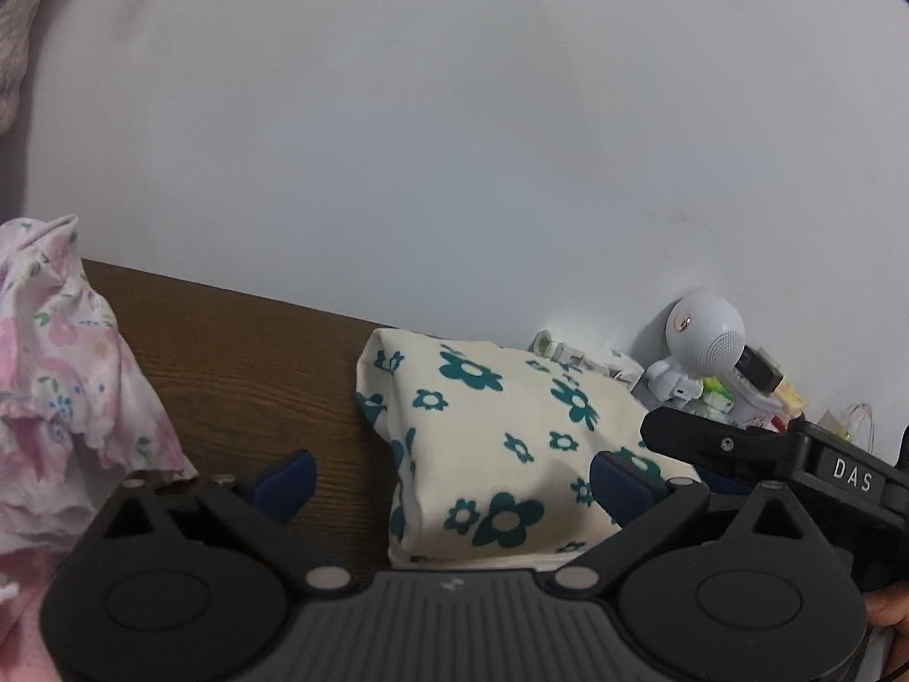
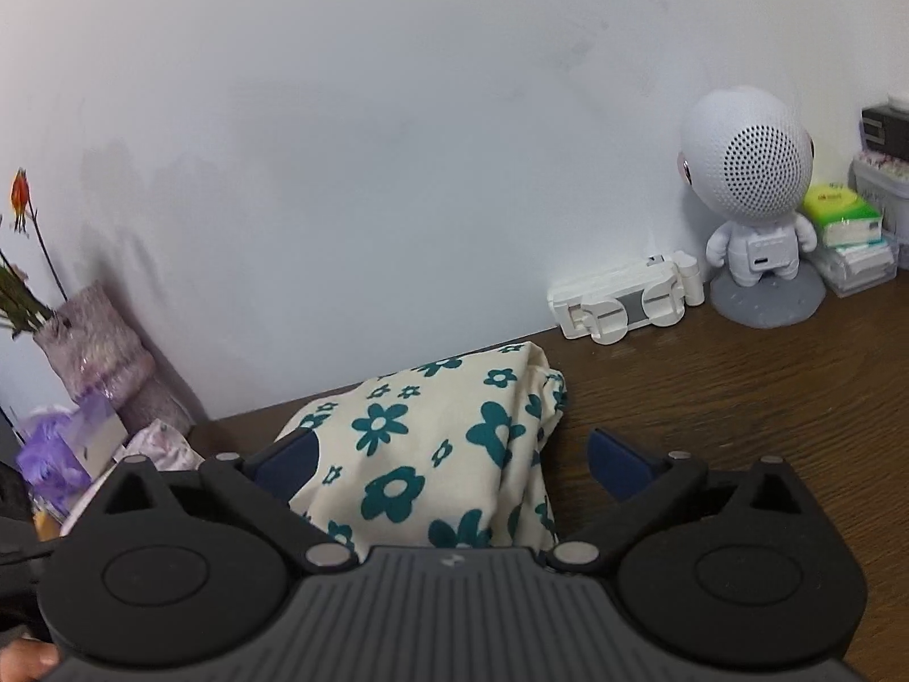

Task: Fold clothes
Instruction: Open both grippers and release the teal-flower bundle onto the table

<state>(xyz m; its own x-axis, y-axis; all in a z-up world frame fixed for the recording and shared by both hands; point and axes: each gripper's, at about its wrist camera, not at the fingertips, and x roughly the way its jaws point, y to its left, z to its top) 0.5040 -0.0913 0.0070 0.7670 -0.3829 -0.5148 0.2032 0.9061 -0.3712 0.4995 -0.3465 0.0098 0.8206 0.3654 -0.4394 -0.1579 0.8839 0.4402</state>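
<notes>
Both grippers' fingers stand spread wide, nothing between them. Left gripper (image 1: pixel 449 474): the cream garment with teal flowers (image 1: pixel 500 443) lies ahead between the fingertips, already a compact folded bundle on the dark wood tabletop (image 1: pixel 244 352); a pink floral garment (image 1: pixel 62 375) sits crumpled beyond the left finger. Right gripper (image 2: pixel 454 460): same bundle (image 2: pixel 432 449) just ahead, nearer the left finger. Likely parked near the white wall (image 2: pixel 369 142) to clear working space. Astronaut-shaped speaker (image 2: pixel 750 193) beyond the right finger.
</notes>
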